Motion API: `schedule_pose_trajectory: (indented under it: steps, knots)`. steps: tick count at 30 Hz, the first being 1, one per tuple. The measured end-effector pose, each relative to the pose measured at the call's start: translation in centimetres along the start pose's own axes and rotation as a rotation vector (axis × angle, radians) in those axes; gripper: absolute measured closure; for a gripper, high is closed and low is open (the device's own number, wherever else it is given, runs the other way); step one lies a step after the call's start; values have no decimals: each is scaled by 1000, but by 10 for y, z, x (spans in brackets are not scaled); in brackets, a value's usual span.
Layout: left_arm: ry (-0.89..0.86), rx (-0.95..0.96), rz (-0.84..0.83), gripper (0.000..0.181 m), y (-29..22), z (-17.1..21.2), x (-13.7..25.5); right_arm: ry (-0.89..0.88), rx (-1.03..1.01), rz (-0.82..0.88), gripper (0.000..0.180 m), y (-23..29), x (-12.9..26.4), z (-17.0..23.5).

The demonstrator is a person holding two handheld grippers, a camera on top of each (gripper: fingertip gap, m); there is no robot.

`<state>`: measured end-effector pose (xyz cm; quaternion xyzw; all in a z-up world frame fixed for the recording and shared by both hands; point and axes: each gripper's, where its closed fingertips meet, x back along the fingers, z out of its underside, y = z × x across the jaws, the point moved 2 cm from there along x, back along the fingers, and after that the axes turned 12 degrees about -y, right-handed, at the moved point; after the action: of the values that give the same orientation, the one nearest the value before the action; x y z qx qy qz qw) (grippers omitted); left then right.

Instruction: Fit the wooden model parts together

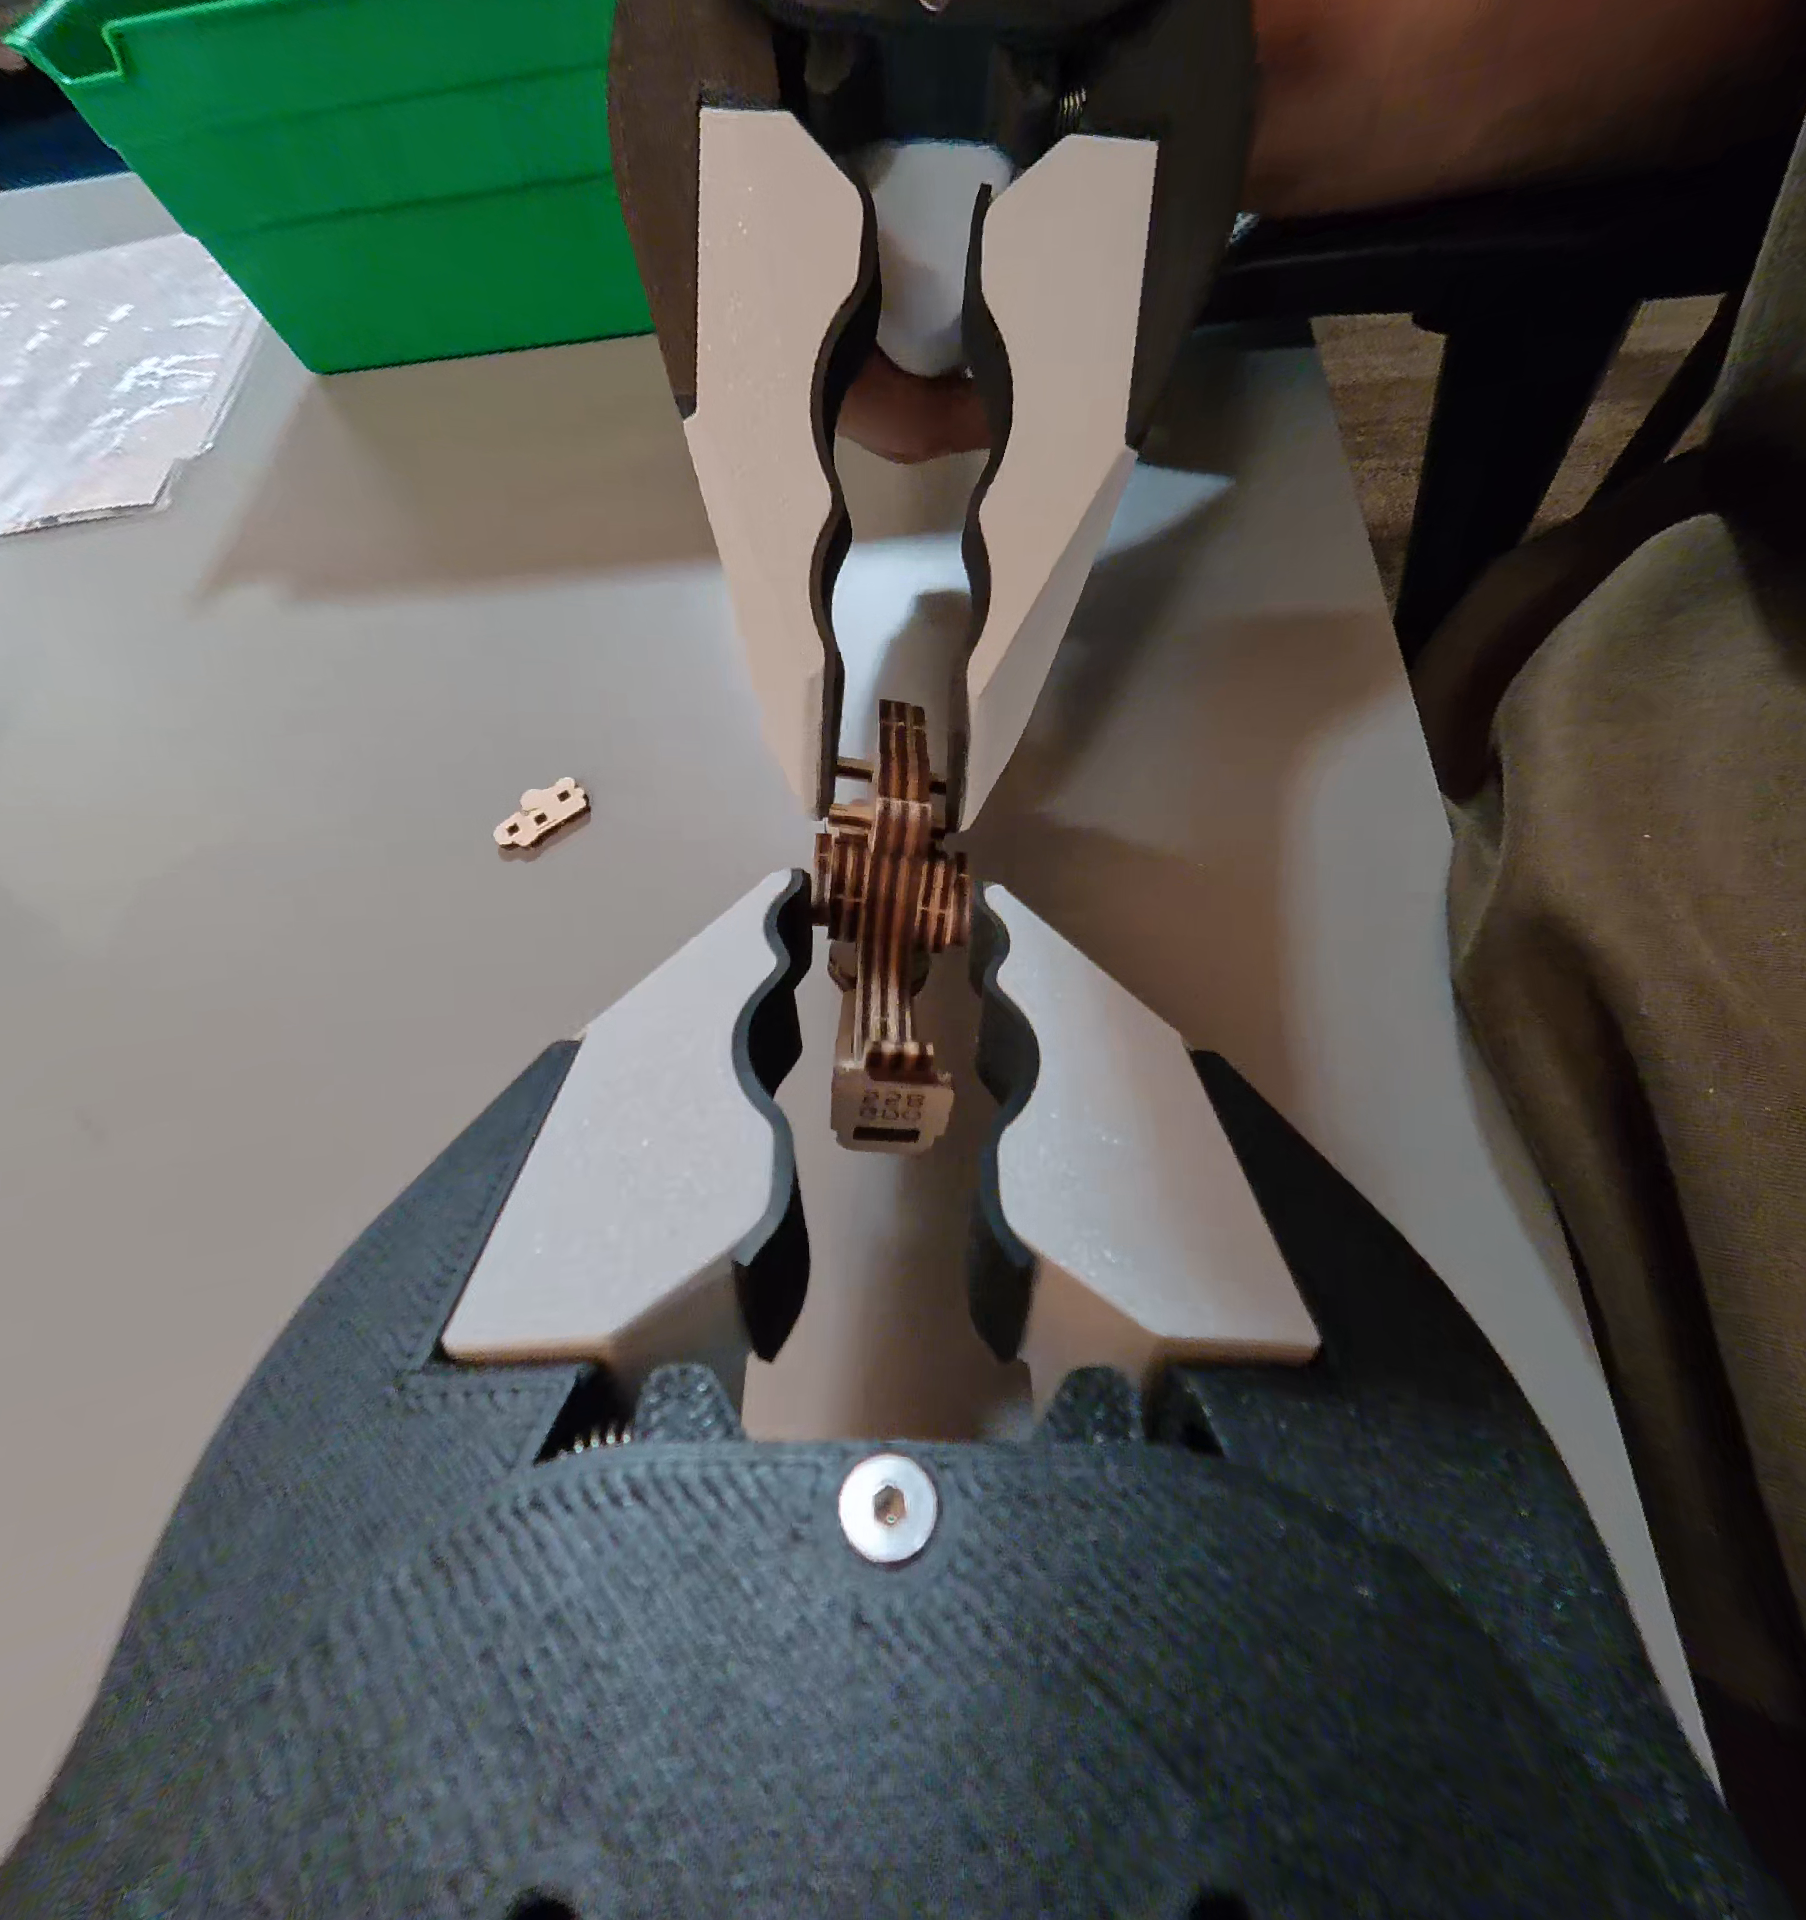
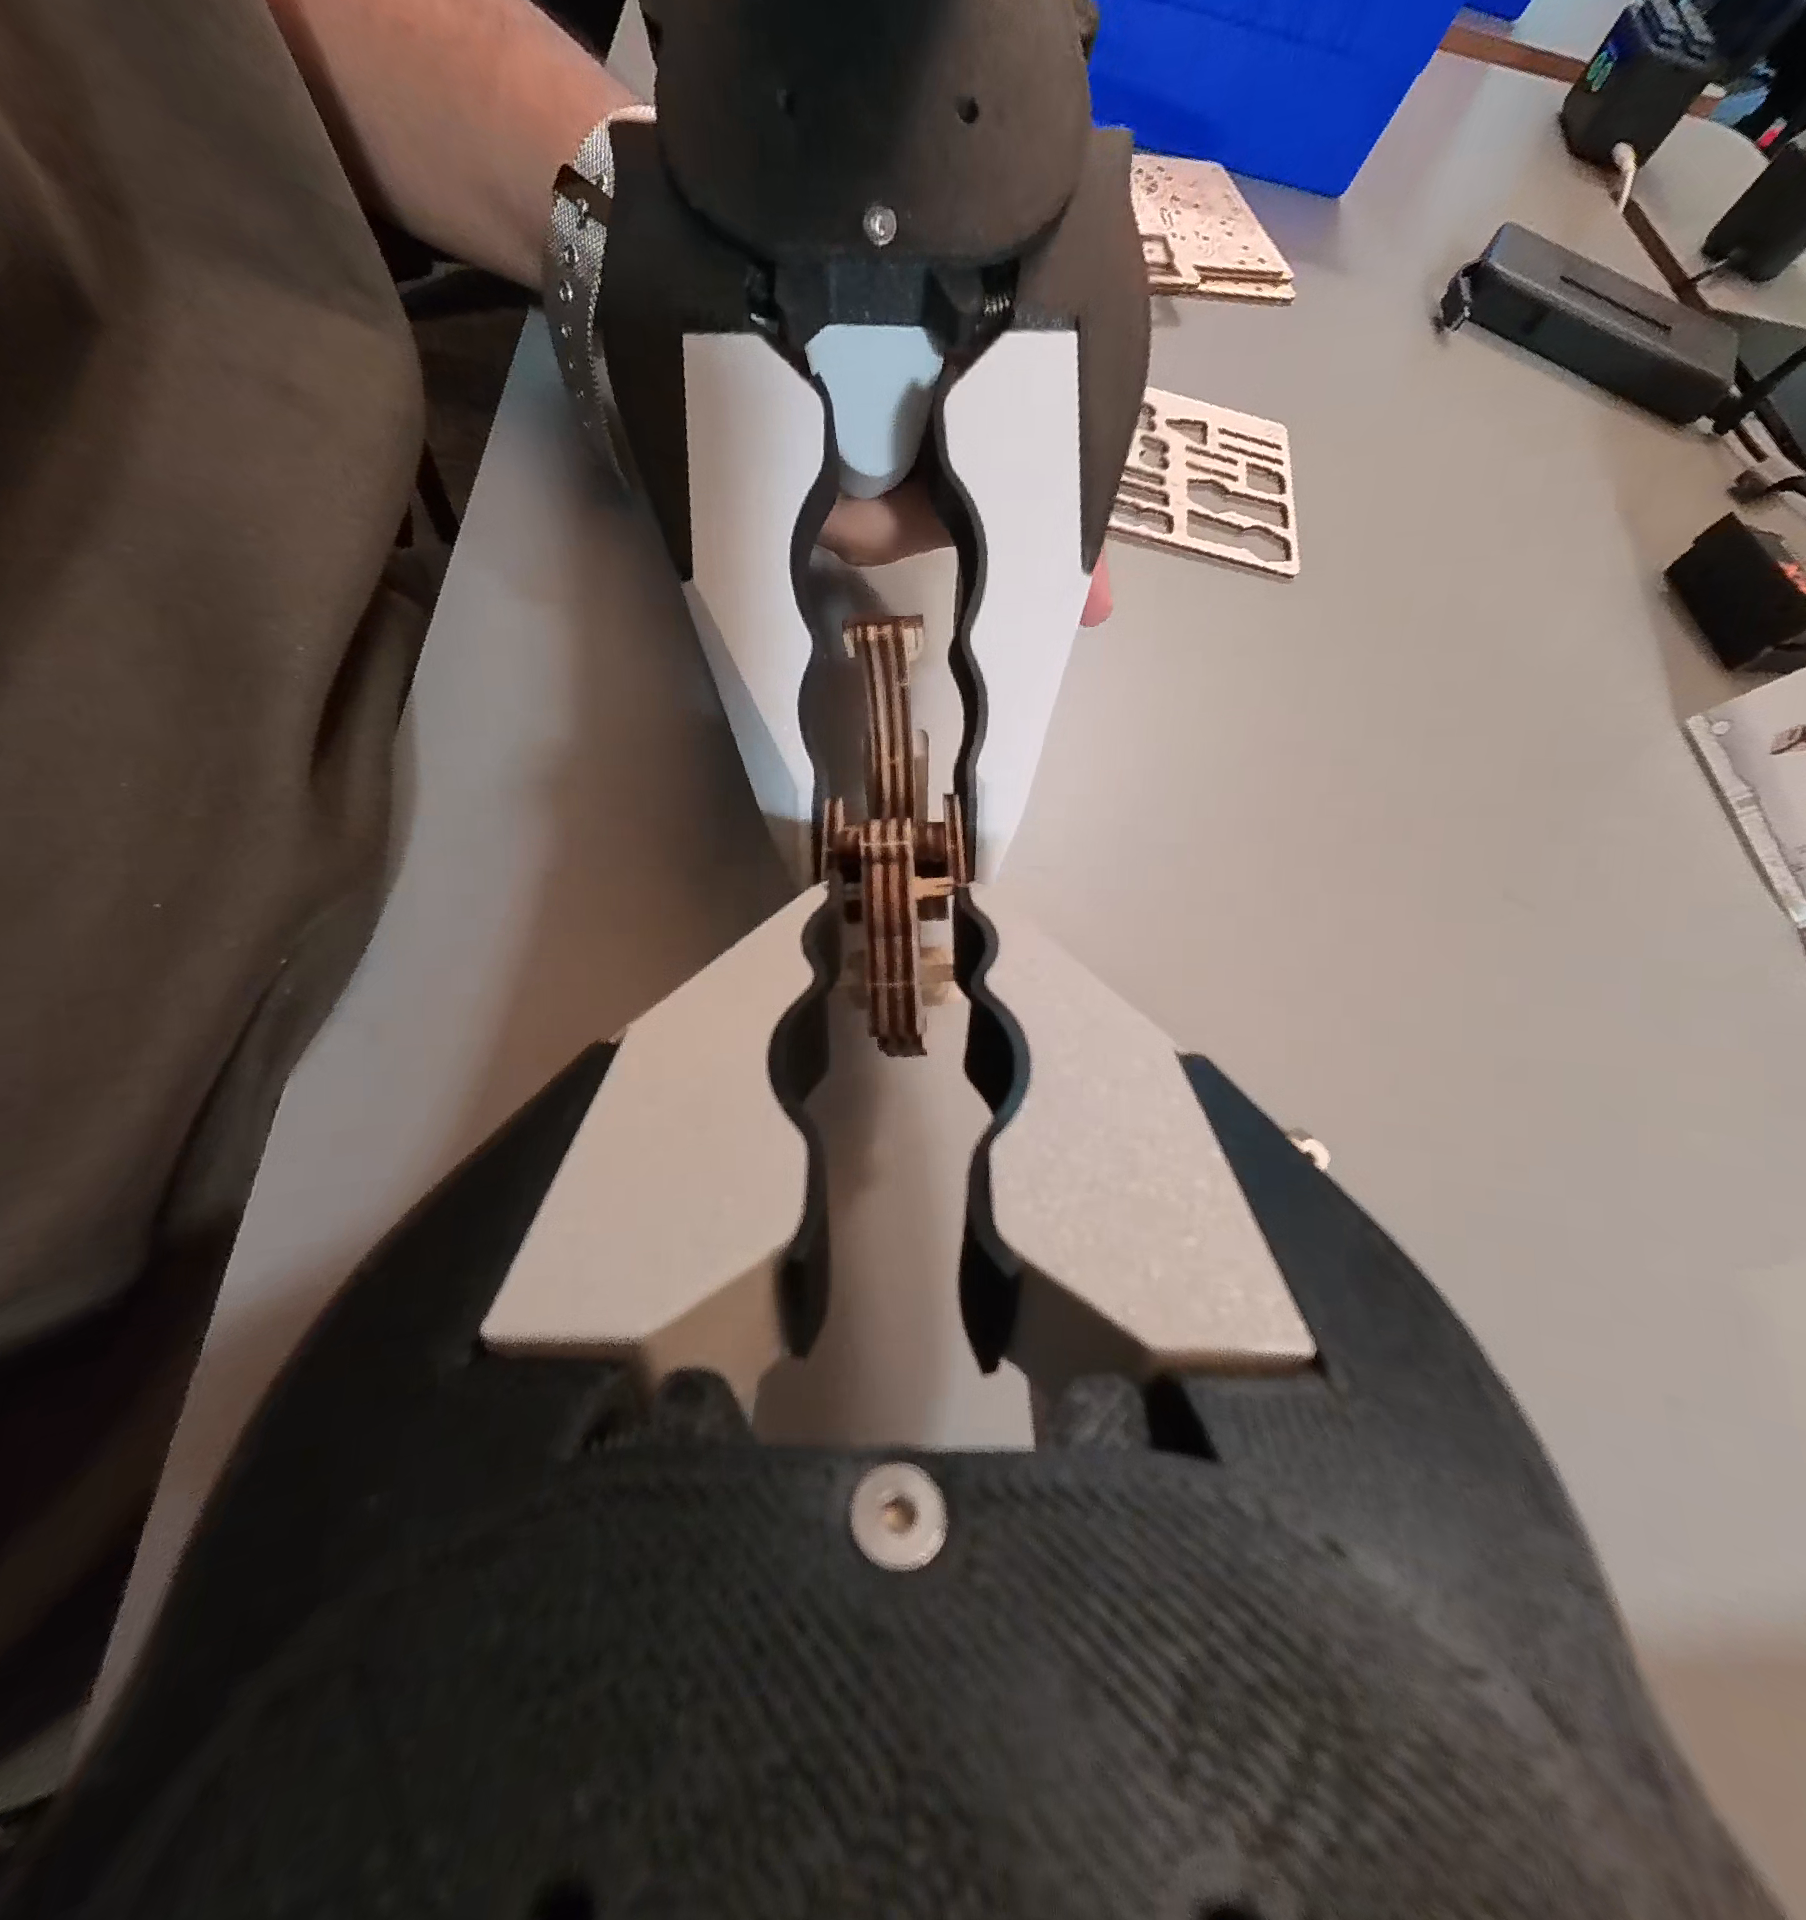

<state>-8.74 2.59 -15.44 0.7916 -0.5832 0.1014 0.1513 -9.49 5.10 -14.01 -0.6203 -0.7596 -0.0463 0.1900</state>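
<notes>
Mid-frame, my left gripper [image 1: 891, 914] and right gripper [image 2: 894, 925] meet tip to tip, both pinching the layered wooden model [image 1: 894, 894] above the grey table [image 1: 255, 987].

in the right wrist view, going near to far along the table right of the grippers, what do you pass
Printed sheet at the right edge → punched-out wooden parts sheet → stack of wooden sheets → blue bin at the far end.
</notes>
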Motion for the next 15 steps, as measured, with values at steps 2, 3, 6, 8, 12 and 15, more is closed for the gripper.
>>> schedule_pose_trajectory:
  steps: [2,3,6,8,12,15]
  knots:
    - [7,-3,0,155,0,1,0,16,8,2,161,0,-1,1]
    - [10,-2,0,155,0,2,-1,23,11,3,161,1,-1,2]
    - [16,0,0,155,0,3,-1,32,11,6,161,0,-1,3]
    - [14,6,-1,155,1,3,-1,25,15,12,161,0,-1,2]
    - [39,2,-4,155,1,6,-1,38,-18,1,157,1,-3,6]
    - [72,-12,13,155,-2,11,-4,66,-55,-36,156,6,-4,12]
